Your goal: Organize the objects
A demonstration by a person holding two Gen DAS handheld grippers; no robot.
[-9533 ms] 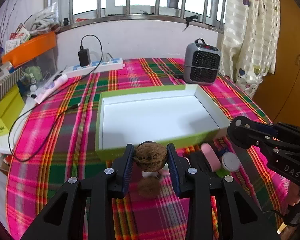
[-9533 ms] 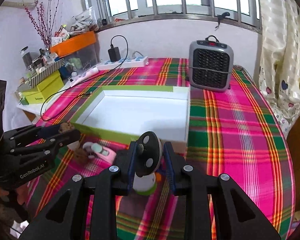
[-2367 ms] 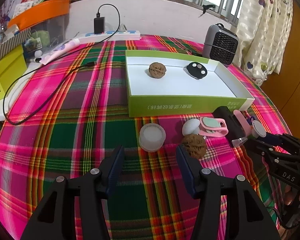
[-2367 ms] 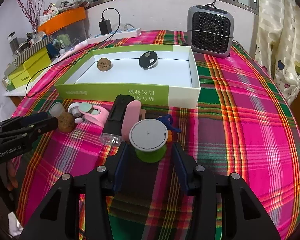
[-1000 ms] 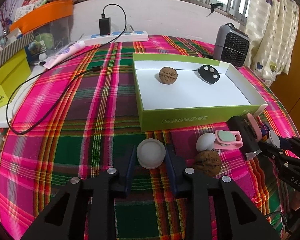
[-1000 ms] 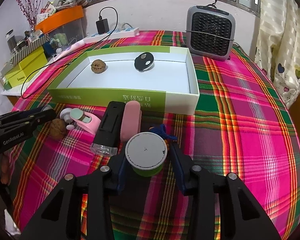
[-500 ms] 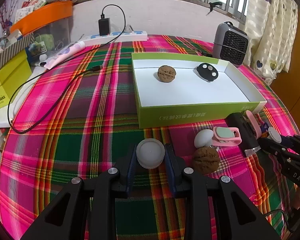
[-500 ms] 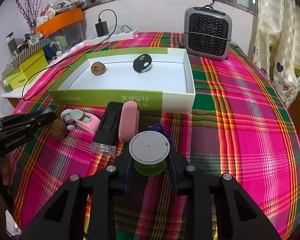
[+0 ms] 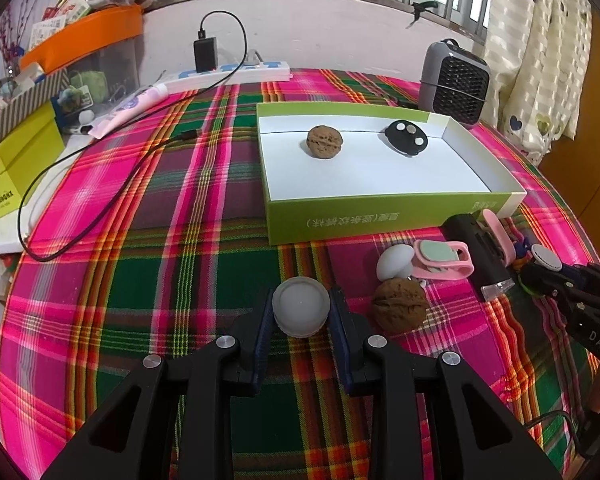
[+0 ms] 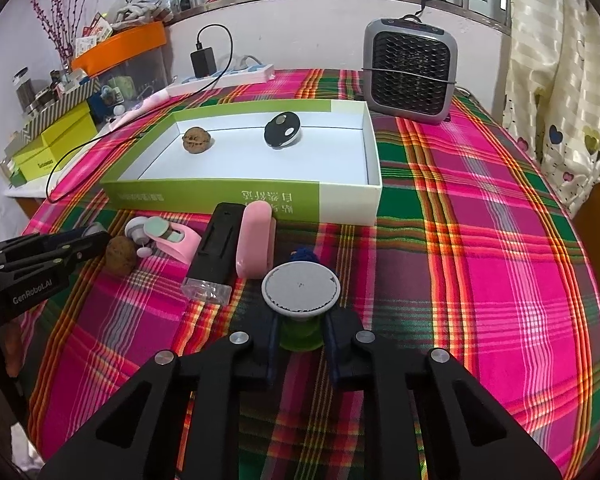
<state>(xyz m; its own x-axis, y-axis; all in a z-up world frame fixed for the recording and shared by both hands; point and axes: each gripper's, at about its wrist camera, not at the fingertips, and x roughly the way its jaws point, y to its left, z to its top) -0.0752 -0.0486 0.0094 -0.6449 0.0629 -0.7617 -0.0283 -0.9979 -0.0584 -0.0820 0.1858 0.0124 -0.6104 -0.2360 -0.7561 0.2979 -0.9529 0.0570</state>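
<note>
With both picks made and neither item lifted off the plaid cloth (image 9: 180, 184) yet, pickup step in hand: left gripper (image 9: 301, 316) clamped on the frosted white round cap (image 9: 300, 312), right gripper (image 10: 300, 330) clamped on the green stem under the grey-topped spool (image 10: 300, 290). Next, probably: lift straight, carry over the near wall of the green box (image 9: 380, 222), release on the white floor beside the walnut (image 9: 325, 142) and black fob (image 9: 406, 137).
</note>
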